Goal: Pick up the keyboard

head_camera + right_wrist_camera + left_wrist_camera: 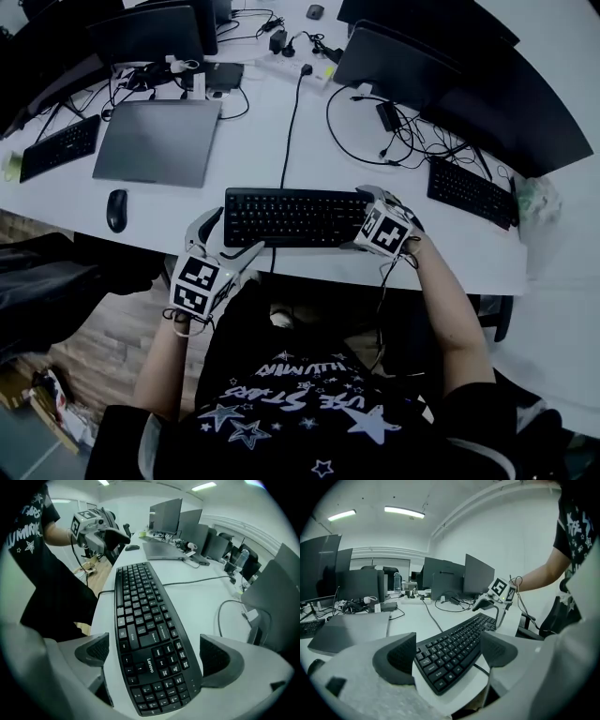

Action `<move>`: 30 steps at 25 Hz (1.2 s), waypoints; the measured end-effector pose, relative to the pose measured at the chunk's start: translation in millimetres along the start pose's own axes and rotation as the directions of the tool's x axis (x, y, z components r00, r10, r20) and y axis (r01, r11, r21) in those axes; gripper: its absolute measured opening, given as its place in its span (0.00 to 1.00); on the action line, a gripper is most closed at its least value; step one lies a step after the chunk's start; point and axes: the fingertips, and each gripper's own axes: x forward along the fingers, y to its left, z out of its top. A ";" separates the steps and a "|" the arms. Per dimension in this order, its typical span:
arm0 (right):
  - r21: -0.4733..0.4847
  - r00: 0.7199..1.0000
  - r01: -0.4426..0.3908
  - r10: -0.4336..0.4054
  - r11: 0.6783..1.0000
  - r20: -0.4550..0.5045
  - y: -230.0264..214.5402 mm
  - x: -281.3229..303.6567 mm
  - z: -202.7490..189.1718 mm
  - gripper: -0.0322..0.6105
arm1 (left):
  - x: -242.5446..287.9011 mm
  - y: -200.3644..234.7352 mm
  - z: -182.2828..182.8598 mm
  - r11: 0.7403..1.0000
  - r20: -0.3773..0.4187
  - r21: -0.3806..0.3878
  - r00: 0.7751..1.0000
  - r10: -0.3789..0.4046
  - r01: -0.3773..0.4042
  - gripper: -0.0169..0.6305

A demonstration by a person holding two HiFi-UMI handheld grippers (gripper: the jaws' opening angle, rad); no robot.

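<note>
A black keyboard [295, 217] lies flat near the front edge of the white desk [309, 141], its cable running back toward a power strip. My left gripper [232, 239] hovers at the keyboard's left end, jaws wide apart. In the left gripper view that end [440, 660] lies just ahead of and between the dark pads [396, 658], untouched. My right gripper [364, 220] points steeply down over the right end. In the right gripper view the number-pad end [154, 667] sits between the spread pads [216, 660], with a gap on both sides.
A closed grey laptop [157, 141] and a black mouse [116, 209] lie left of the keyboard. Two more keyboards sit far left [58, 147] and far right [472, 192]. Dark monitors [441, 70], loose cables [394, 131] and a power strip [291, 67] fill the back.
</note>
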 end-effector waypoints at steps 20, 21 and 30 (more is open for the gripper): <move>-0.163 0.913 -0.231 0.156 0.959 -0.378 -16.2 75.4 -32.8 0.94 | 47.7 29.3 -5.0 0.988 -0.076 -0.003 0.985 -0.152 0.152 0.68; -0.164 0.908 -0.239 0.160 0.957 -0.387 -16.4 77.9 -32.2 0.94 | 48.9 28.7 -5.0 0.987 -0.080 0.000 0.984 -0.158 0.158 0.68; -0.107 0.874 -0.315 0.244 0.943 -0.420 1.0 56.0 -14.9 0.95 | 59.0 12.3 -7.1 0.982 -0.116 0.028 0.976 -0.185 0.189 0.68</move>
